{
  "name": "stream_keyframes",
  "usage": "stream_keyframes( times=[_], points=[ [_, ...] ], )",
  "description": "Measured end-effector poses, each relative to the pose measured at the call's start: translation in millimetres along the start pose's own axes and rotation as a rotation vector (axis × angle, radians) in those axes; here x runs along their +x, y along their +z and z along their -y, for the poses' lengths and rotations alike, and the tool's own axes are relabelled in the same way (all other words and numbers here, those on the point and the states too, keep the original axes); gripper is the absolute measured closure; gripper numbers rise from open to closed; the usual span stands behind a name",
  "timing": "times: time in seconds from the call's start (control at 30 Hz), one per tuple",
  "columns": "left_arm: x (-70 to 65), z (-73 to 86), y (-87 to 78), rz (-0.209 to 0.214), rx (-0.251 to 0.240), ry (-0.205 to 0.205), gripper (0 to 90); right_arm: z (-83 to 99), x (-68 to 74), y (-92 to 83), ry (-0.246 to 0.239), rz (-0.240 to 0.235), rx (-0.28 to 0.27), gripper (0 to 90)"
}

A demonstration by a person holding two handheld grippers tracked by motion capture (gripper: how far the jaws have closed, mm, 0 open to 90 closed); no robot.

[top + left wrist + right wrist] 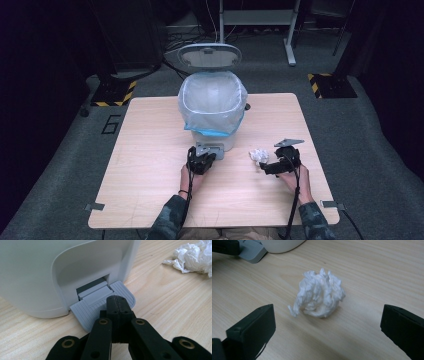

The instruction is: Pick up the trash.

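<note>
From the high view, the left gripper (201, 161) rested at the grey pedal (209, 149) of the lidded bin (212, 107), whose lid stood up, while the right gripper (267, 165) lay just beside the crumpled tissue (258, 156) on the surface (150, 150). In the left gripper view, the jaws were pressed together, tips on the pedal (100, 306). In the right gripper view, the jaws stood wide apart, the tissue (319, 297) lying untouched ahead of them.
</note>
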State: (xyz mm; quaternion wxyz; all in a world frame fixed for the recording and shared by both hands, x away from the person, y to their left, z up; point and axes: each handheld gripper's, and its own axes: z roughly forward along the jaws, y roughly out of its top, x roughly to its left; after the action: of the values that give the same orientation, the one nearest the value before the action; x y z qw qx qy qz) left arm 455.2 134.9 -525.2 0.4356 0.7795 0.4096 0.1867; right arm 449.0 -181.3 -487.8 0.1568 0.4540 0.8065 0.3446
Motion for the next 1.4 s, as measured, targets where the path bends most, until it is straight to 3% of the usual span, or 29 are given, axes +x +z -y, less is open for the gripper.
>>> stream_keyframes(
  times=[0.03,0.1,0.23,0.43,0.67,0.83,0.9,0.93,1.0,1.03,1.2,1.4],
  points=[
    [0.0,0.0,0.0,0.000,0.000,0.001,90.0,-2.6,2.0,2.2,0.014,-0.002,0.004,0.0],
    [0.0,0.0,0.0,0.001,0.000,0.000,90.0,-6.9,2.9,7.3,-0.008,-0.007,0.013,0.0],
    [0.1,0.1,0.2,0.005,-0.004,-0.010,90.0,-12.1,5.3,16.1,-0.004,-0.017,0.023,0.0],
    [0.3,0.1,0.3,0.006,-0.005,-0.011,90.0,-15.1,7.5,40.1,-0.014,-0.015,0.092,0.0],
    [1.8,-0.1,-0.4,0.005,0.005,0.001,90.0,-16.5,7.3,49.1,-0.017,-0.005,0.105,0.0],
    [1.4,0.0,-0.1,0.007,0.002,-0.003,90.0,-19.5,7.5,49.8,-0.028,0.017,0.114,23.3],
    [1.3,-0.1,-0.1,0.006,0.002,-0.003,90.0,-19.4,7.5,50.0,-0.027,0.023,0.118,27.4],
    [0.5,0.0,0.4,0.008,-0.006,-0.012,90.0,-19.3,7.5,48.9,-0.024,0.026,0.107,36.3],
    [0.7,0.0,0.2,0.008,-0.004,-0.009,90.0,-19.2,7.4,48.2,-0.022,0.020,0.105,39.8],
    [0.6,0.0,0.3,0.008,-0.005,-0.010,90.0,-19.2,7.6,47.3,-0.030,0.026,0.103,47.5],
    [0.5,0.0,0.3,0.008,-0.005,-0.011,90.0,-18.9,6.3,45.1,-0.029,0.008,0.100,57.1],
    [0.6,0.0,0.3,0.008,-0.004,-0.010,90.0,-21.0,5.8,39.1,-0.030,0.006,0.074,60.0]
  ],
)
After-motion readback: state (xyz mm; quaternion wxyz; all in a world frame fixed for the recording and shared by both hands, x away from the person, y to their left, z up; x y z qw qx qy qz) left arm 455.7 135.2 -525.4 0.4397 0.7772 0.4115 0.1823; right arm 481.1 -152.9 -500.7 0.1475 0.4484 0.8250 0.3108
